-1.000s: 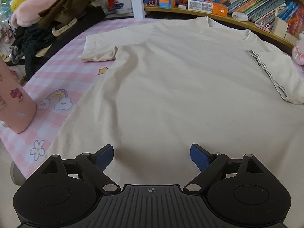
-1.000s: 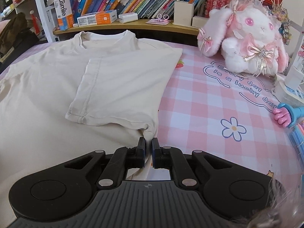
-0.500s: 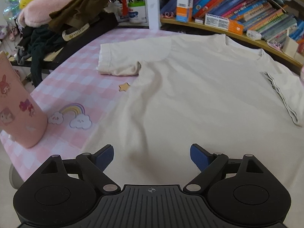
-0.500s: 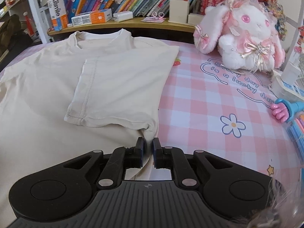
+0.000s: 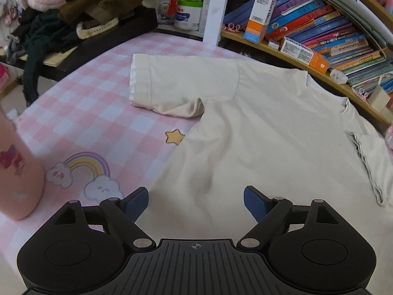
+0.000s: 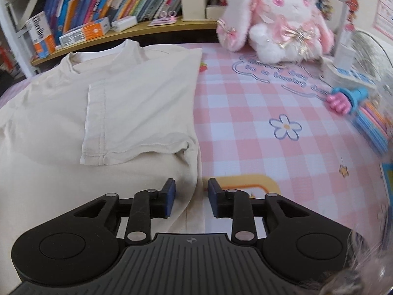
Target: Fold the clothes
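A cream T-shirt [image 5: 258, 127] lies flat on the pink checked table cover [image 5: 98, 113]. Its left sleeve [image 5: 181, 86] is spread out to the side. Its right sleeve [image 6: 137, 123] is folded in over the body. My left gripper [image 5: 196, 200] hovers over the shirt's lower left part, open wide with jaws closing slightly and nothing gripped. My right gripper [image 6: 191, 191] is at the shirt's [image 6: 61, 127] right side edge. Its jaws are opening, and the folded edge lies between the blue pads without being pressed.
A pink bottle [image 5: 14, 172] stands at the table's left edge. A heap of dark clothes [image 5: 61, 17] lies at the back left. Books [image 5: 319, 32] line the shelf behind. A plush rabbit [image 6: 277, 24] and a blue and pink toy [image 6: 343, 98] sit on the right.
The right gripper's jaws, shut on the shirt's side edge before, have parted and let it go. The left gripper has moved left, so the spread sleeve and table cover show closer.
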Tool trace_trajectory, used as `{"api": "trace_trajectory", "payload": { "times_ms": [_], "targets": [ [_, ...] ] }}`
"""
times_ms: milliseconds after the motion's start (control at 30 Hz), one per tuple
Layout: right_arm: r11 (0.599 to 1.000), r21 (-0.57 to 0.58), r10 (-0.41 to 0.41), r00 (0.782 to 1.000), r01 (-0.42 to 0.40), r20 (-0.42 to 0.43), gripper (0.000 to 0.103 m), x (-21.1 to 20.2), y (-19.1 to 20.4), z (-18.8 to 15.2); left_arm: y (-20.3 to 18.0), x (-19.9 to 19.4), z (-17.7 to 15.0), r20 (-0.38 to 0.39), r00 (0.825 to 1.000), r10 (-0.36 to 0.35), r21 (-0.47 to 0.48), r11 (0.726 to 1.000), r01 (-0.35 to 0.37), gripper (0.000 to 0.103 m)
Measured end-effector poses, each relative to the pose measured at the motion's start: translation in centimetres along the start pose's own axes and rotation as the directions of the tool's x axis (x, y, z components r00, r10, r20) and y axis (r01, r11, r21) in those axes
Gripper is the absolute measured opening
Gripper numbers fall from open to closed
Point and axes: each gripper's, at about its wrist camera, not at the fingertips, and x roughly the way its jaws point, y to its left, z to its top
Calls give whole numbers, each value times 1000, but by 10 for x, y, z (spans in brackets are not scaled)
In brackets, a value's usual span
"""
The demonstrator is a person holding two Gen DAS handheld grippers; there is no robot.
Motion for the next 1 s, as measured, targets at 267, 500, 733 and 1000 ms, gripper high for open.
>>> {"api": "trace_trajectory", "payload": {
  "times_ms": [267, 500, 733, 1000],
  "targets": [
    [994, 96, -58, 998, 57, 2, 28, 3, 4, 4, 9, 33, 37, 20, 998, -64, -23, 998, 65, 86],
    [988, 116, -99, 995, 98, 3, 12, 5, 13, 3, 7, 60, 62, 28, 997, -73, -3, 997, 73, 27],
    [982, 139, -127, 992, 125, 5, 8, 10, 20, 6, 13, 75, 80, 18, 996, -82, -14, 996, 83, 6],
    [978, 143, -160, 987, 155, 24, 7, 20, 26, 14, 13, 78, 85, 12, 995, -95, 27, 995, 95, 6]
  ]
}}
